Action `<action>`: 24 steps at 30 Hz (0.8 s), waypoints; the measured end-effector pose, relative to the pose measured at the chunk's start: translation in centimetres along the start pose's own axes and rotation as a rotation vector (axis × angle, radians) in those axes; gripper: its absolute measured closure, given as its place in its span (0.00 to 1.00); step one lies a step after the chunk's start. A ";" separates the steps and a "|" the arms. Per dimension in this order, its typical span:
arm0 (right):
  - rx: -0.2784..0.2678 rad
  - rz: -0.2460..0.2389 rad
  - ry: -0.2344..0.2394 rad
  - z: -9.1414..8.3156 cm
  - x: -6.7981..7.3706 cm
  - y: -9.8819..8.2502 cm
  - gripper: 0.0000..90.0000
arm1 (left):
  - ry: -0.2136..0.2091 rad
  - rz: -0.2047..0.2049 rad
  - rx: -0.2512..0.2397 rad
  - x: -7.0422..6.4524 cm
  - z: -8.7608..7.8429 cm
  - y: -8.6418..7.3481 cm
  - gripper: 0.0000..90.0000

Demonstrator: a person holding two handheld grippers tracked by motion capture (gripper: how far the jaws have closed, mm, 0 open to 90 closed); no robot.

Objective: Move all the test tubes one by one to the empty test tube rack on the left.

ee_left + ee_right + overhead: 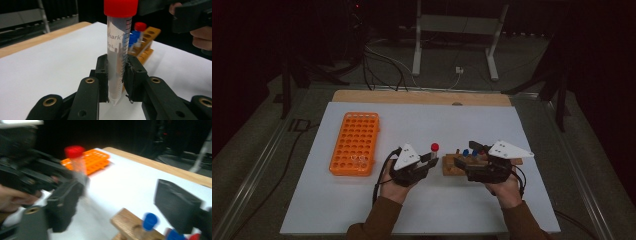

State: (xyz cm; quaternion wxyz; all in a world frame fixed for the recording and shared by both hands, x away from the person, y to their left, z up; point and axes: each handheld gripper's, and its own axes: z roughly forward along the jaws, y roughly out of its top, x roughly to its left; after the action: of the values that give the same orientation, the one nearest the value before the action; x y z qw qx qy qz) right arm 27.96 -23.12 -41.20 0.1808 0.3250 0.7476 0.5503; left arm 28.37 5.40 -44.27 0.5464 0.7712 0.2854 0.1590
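The left hand-held gripper (116,75) pinches a red-capped tube (118,50) upright, above the middle of the white tabletop (462,125), nearer its front edge. The right hand-held gripper (120,202), jaws spread with nothing between them, hangs over the wooden rack (452,164) just beside it.

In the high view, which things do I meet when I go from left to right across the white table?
Orange rack → left hand-held gripper holding the red-capped tube → wooden rack with blue-capped tubes → right hand-held gripper.
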 end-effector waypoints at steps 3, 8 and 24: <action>-0.005 0.018 -0.019 -0.5 -0.8 -0.3 0.10 | 0.034 -0.012 -0.011 1.0 -1.5 -0.1 0.84; -0.001 0.025 -0.081 -1.3 -2.0 -0.9 0.01 | 0.088 -0.027 -0.021 2.6 -4.1 -0.4 0.84; -0.030 0.061 -0.176 -3.8 -3.8 -1.5 0.00 | 0.235 -0.089 -0.059 6.7 -10.8 -1.8 0.84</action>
State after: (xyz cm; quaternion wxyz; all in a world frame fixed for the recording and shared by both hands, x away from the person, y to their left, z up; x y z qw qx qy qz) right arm 27.94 -28.66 -41.72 0.2338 0.3919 0.7102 0.5361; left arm 27.10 18.06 -42.57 0.5382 0.7173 0.3766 0.2324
